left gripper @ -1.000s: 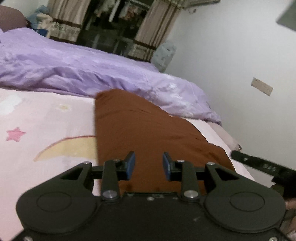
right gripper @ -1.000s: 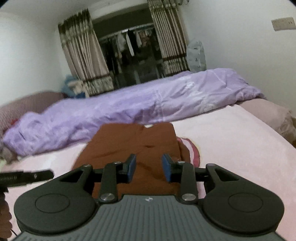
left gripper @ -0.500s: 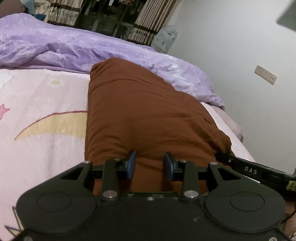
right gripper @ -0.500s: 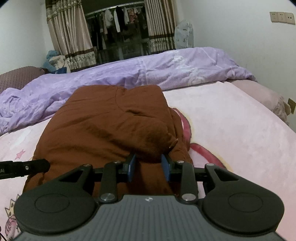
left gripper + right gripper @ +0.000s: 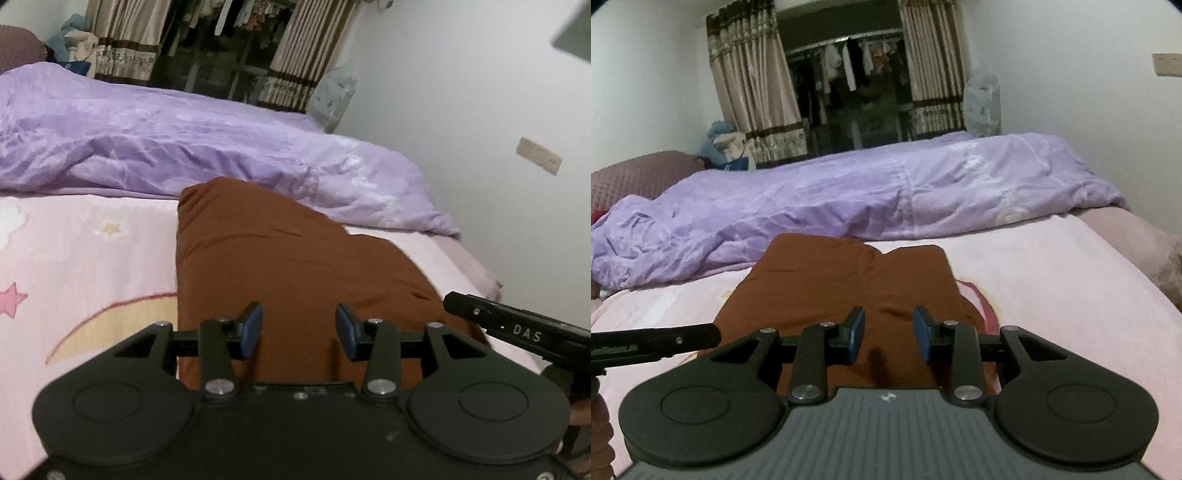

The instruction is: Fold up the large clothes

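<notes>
Brown garment [image 5: 295, 266] lies folded, near edge hidden behind left claw [image 5: 299, 332] and right claw [image 5: 888, 334], both parted, empty.

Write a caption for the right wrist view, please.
Open right gripper above brown garment lying on the pink bed.

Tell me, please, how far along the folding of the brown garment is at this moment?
Done: the brown garment lies in a compact folded slab on the pink bedsheet. In hand: nothing; the left tongs and right tongs are both open, above its near edge. Left: perhaps one more fold or smoothing.
</notes>
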Tool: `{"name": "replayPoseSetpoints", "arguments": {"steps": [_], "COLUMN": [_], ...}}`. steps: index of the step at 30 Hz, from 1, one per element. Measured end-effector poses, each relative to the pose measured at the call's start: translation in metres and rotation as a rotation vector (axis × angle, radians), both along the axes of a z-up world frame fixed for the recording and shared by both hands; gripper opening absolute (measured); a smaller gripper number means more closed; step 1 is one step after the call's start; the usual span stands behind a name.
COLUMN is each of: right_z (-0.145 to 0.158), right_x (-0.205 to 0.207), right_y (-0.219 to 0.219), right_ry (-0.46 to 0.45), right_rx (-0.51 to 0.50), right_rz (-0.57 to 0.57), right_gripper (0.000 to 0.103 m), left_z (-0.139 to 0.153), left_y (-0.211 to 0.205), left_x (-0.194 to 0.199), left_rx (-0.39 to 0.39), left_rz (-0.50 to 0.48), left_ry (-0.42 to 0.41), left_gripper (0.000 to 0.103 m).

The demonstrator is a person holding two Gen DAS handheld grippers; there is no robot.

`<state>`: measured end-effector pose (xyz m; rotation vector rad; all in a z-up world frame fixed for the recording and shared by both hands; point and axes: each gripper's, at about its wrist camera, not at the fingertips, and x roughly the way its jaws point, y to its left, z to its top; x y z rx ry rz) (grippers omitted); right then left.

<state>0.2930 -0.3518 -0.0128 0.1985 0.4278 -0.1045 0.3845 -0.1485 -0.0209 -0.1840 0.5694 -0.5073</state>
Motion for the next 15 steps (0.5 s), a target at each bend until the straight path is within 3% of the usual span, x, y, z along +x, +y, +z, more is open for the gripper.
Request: {"name": "replayPoseSetpoints", "arguments": {"steps": [3, 8, 15], "right_z": [-0.011, -0.043, -0.049], "right_x": [0.017, 0.033, 0.03], "right_y": [-0.003, -0.006, -0.004], "right_ry": [0.051, 0.115, 0.1], "right_rx": [0.012, 0.01, 0.003], "right_rz": [0.002, 0.001, -0.001], "right_gripper": [0.037, 0.031, 0.03], "left_z": [-0.013, -0.025, -0.028], "left_y": [-0.007, -0.01, -0.012], "left_x": [0.014, 0.015, 0.02], "left_rx": [0.018, 0.034, 0.034], "left_rz": [-0.001, -0.009, -0.014], "left_ry": [0.035, 0.015, 0.014], "left_gripper": [0.043, 0.043, 0.043]}}
